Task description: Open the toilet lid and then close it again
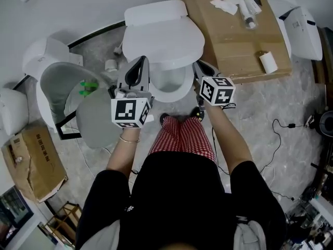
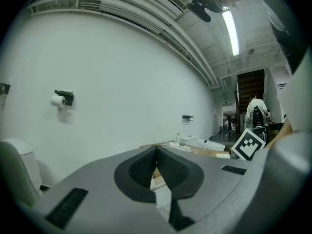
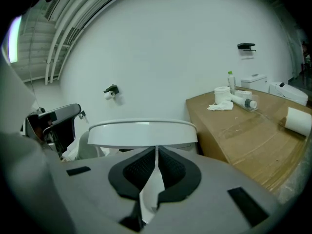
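left claw point(image 2: 156, 150) and right claw point(image 3: 156, 149) clenched empty; grey marbled floor point(image 1: 291, 100), white wall point(image 1: 78, 9).

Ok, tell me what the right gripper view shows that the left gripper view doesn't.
Only the right gripper view: the toilet lid edge-on beyond its jaws, and a cardboard box carrying a paper roll. Only the left gripper view: a ceiling light and the other gripper's marker cube. Both: white wall, a wall roll holder, jaws closed.
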### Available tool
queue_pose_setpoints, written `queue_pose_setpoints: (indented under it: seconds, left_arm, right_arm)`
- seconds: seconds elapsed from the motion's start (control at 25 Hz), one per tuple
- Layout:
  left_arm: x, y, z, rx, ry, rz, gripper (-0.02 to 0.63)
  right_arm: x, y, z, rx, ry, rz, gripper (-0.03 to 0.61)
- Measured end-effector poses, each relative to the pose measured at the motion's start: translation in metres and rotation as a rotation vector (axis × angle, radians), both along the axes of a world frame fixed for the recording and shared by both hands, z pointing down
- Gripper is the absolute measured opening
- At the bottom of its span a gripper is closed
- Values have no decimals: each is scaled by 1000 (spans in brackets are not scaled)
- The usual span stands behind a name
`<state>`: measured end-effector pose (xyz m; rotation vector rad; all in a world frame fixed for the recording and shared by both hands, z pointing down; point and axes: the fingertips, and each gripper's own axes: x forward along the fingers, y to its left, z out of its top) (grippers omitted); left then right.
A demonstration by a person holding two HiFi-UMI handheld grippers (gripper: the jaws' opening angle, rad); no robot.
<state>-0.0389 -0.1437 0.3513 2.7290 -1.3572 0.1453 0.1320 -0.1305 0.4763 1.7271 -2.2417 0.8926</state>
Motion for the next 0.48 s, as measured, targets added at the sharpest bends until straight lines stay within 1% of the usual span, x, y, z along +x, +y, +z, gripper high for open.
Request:
queue_pose_setpoints:
  seconds: [0.24,0.4,0.48]
  left_arm:
    - [7,3,12,-10,-19,1,5]
    - [11,6,25,-33,-22,5,5]
    - [14,10,31,-42,-24,12,5]
  right_arm:
    - [-1,8,7,14,0,-38,34]
    - [-2,12,12,12,-72,-16,34]
    - [-4,14,14,24,-69,-27,34]
